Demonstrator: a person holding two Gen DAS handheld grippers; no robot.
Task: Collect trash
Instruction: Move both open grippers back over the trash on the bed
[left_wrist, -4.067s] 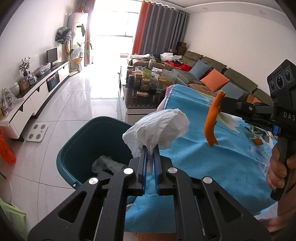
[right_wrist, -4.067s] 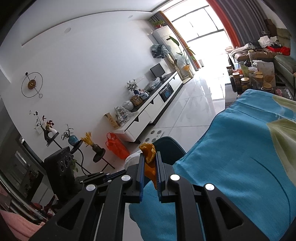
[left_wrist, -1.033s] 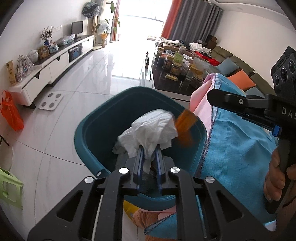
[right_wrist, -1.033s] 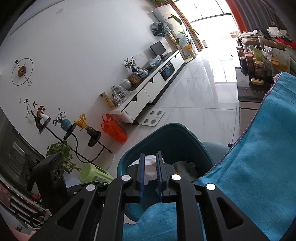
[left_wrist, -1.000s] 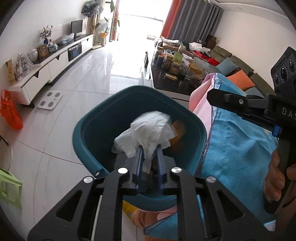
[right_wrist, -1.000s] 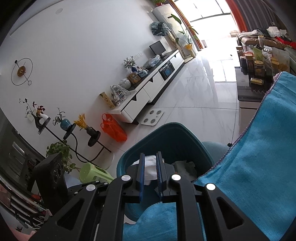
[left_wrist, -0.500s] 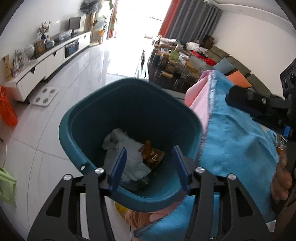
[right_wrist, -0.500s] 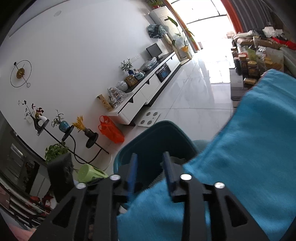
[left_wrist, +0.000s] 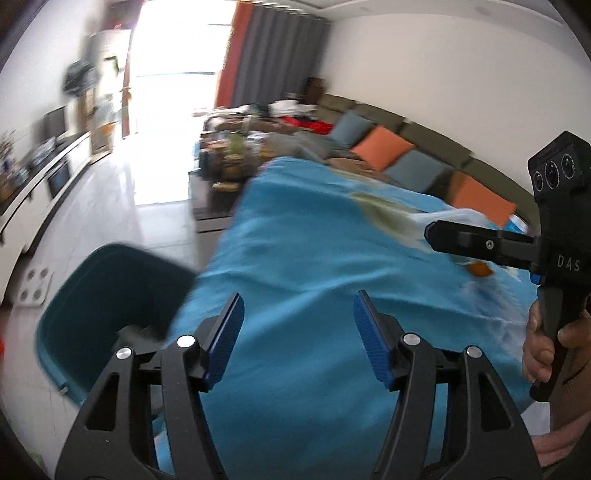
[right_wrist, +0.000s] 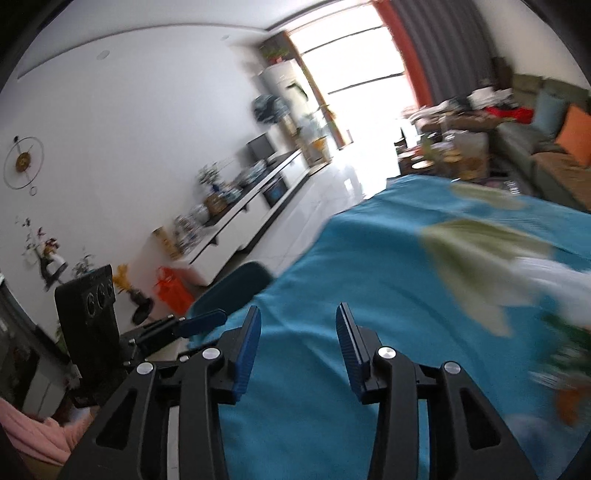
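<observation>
My left gripper (left_wrist: 297, 312) is open and empty, above the near edge of the blue tablecloth (left_wrist: 314, 258). The teal trash bin (left_wrist: 103, 295) stands on the floor at the lower left, beside the table. My right gripper (right_wrist: 298, 326) is open and empty over the cloth; it also shows in the left wrist view (left_wrist: 430, 232), out over the table at the right. An orange peel piece (left_wrist: 480, 269) lies on the cloth just below it, and a blurred orange piece (right_wrist: 570, 404) shows at the right edge. Both views are motion-blurred.
A white floor scale (left_wrist: 35, 282) lies left of the bin. A dark coffee table with jars (left_wrist: 225, 166) stands beyond the cloth. A sofa with orange cushions (left_wrist: 384, 147) runs along the right wall. A white TV cabinet (right_wrist: 243, 218) and an orange bag (right_wrist: 171, 288) line the left wall.
The tissue and the orange peel were dropped into the bin. Both grippers opened wide and swung from above the bin back over the blue tablecloth.
</observation>
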